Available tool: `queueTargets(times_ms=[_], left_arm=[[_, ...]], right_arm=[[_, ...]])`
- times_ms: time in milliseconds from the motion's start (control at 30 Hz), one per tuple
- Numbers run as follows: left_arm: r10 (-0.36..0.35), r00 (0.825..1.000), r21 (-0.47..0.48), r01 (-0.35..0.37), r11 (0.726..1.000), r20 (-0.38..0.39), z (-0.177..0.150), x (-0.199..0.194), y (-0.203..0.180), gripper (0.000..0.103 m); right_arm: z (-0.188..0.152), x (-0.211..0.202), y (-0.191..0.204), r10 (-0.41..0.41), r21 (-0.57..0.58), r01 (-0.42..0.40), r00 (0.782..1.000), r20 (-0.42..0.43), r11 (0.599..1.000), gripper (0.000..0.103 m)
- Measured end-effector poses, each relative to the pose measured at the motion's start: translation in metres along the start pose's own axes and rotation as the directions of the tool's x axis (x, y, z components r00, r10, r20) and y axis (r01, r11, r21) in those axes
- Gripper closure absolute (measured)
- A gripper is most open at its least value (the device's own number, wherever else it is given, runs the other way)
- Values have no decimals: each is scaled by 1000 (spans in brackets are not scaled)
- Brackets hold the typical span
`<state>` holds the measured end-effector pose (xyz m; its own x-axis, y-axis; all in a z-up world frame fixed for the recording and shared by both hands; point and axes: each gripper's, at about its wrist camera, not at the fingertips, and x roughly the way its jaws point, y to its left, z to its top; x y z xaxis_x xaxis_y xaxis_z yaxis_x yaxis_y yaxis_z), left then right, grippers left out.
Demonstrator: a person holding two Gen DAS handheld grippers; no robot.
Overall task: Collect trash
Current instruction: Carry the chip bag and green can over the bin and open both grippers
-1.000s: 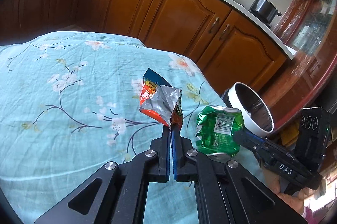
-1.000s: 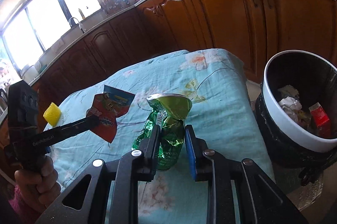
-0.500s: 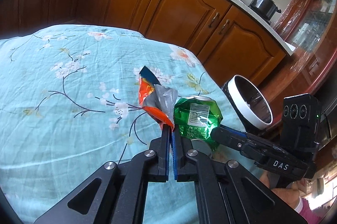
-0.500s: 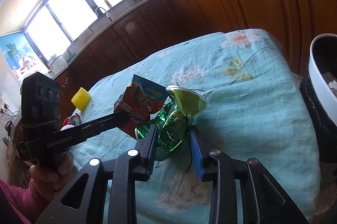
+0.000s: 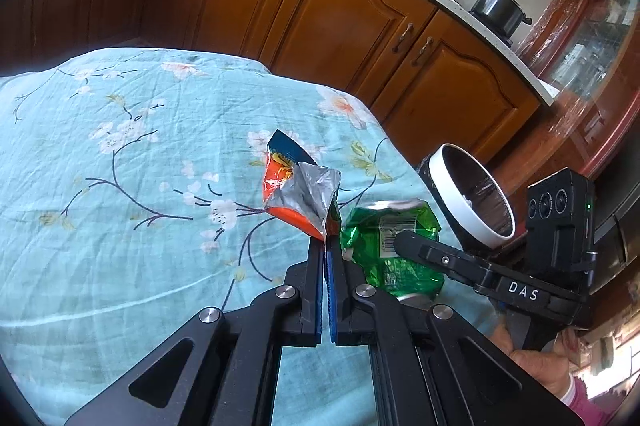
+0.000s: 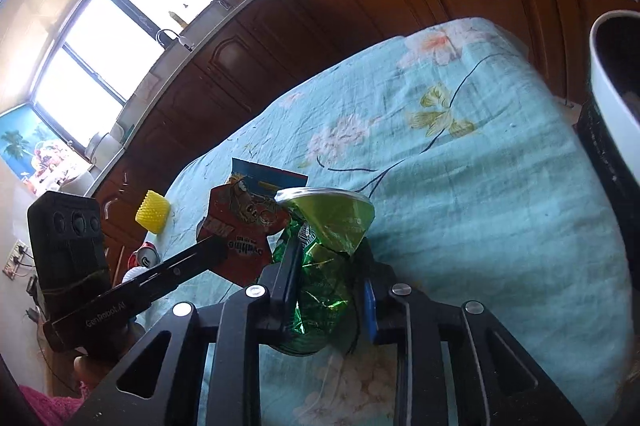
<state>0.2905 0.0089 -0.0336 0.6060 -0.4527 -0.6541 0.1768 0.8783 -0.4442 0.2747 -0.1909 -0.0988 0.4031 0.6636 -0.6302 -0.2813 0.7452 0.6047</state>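
I am looking across a bench (image 5: 120,266) covered in a pale blue flowered cloth (image 5: 100,186), with brown kitchen cabinets (image 5: 344,14) behind it. Starting at the left, a yellow ridged cup (image 6: 153,212) is sitting near the far edge of the cloth, and a red can (image 6: 145,255) is showing just beyond it, partly hidden.

My left gripper (image 5: 326,244) is pinching a red and blue snack wrapper (image 5: 296,194) by its lower corner, jaws fully closed on it, and the wrapper is standing up off the cloth with its silver lining showing.

Just to the right, my right gripper (image 6: 332,266) is straddling a crushed green can (image 5: 394,246). Its jaws have just been closing, with the can between them. The left pad is pressing into the crumpled green wall; the blue pad on the right appears to be standing slightly off it, so I cannot tell whether the grip is firm. The can is upright, its base at the cloth, just beside the wrapper.

Furthest right, off the bench's edge, a white-rimmed trash bin (image 5: 452,194) with a black liner is standing open.
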Motion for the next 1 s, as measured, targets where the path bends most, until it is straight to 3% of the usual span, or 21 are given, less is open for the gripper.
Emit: queueTargets(times_ms=[200,500,833,1000], left_arm=[[-22,1000,64,22,998,-5,1,9,-31,103],[-65,997,161,71,984,-44,-2,32,-85,103],[-94,993,244,108,964,-70,9,56,-135,103],[-104,992,271,121,955,-78,13,67,-140,103]], right_arm=[[-9,-51,-14,-132,-11,134,982,135,991,78],[-16,-116,-37,-304,2,316,912,276,949,78],[-14,-151,-63,-385,55,390,861,331,919,78],[-9,-164,-77,-408,75,408,846,344,910,78]])
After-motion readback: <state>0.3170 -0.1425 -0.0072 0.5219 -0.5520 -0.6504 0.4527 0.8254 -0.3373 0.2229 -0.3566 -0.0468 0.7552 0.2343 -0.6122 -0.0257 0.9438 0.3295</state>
